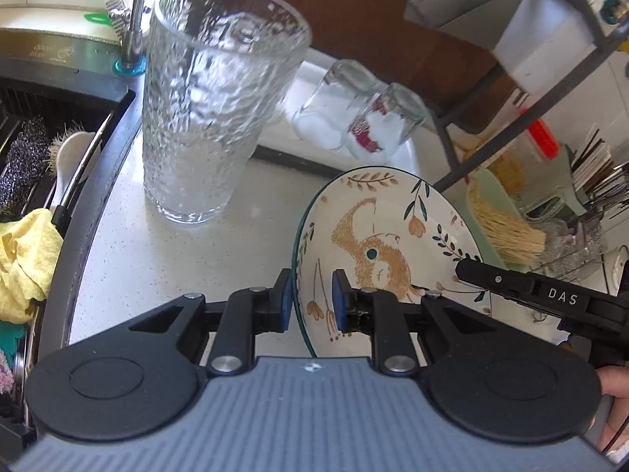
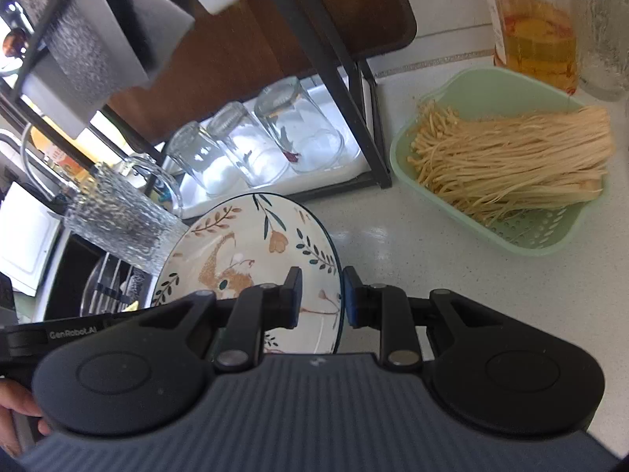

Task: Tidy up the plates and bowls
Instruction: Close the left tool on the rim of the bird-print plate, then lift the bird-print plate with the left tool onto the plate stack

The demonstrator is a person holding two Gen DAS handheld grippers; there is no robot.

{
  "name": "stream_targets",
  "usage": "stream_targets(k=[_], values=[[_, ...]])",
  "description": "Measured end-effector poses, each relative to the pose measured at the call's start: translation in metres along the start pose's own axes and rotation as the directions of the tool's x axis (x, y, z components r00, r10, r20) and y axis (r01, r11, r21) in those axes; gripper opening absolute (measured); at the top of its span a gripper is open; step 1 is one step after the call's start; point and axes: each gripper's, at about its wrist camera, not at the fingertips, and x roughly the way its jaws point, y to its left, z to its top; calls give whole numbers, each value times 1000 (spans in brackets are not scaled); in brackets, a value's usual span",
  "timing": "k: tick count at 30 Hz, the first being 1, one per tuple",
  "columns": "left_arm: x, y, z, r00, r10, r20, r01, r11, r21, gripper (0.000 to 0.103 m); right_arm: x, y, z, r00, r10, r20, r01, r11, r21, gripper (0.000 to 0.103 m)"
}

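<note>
L gripper (image 1: 312,301) + R gripper (image 2: 322,297) clamp round glazed ceramic plate (image 1: 377,236) rim | ribbed glass tumbler (image 1: 212,102) near

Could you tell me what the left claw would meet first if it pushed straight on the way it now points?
Probably the white counter beyond the plate rim it grips; further on stands the textured glass, slightly left, though depth is unclear.

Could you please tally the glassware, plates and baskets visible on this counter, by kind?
Textured tumbler: 1
Upturned glasses: 3
Plate, with both grippers on its rim, left gripper and right gripper: 1
Green basket: 1
Total: 6
</note>
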Motion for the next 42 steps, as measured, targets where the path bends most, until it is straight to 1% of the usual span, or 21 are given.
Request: stream_targets(k=[3, 5, 8, 11, 14, 19, 27, 30, 35, 42], values=[[-15, -8, 0, 1000, -25, -1, 25, 999, -21, 23, -17, 1, 1, 1000, 15, 12, -15, 1000, -5, 25], [-27, -19, -2, 1000, -21, 2, 21, 1000, -7, 24, -29, 1, 0, 999, 27, 23, -27, 1000, 5, 25], [-40, -33, -6, 999, -37, 15, 37, 999, 9, 24, -49, -1, -1, 999, 38, 37, -39, 999, 13, 25], [-46, -44, -12, 999, -44, 22, 43, 999, 16, 24, -67, -1, -6, 998, 32, 58, -32, 999, 7, 25], [-50, -55, -21, 999, -51, 16, 50, 998, 43, 24, -81, -4, -14, 997, 21, 74, -22, 1000, 10, 25], [-51, -66, -35, 999, -50, -9, 50, 997, 64, 24, -99, -13, -32, 996, 8, 89, -10, 1000, 23, 25], [-47, -67, -64, 997, -33, -76, 39, 996, 78, 24, -109, -26, -63, 998, -4, 57, 1, 999, 47, 25], [-44, -69, -71, 994, -22, -108, 33, 995, 98, 24, -112, -30, -74, 999, -13, 37, 11, 999, 47, 25], [-35, -74, -76, 988, -1, -152, 24, 989, 149, 24, -115, -33, -92, 999, -45, 6, 45, 999, 17, 26], [-24, -78, -82, 981, 28, -191, 8, 983, 185, 24, -108, -41, -117, 998, -63, -31, 65, 997, 51, 26]])
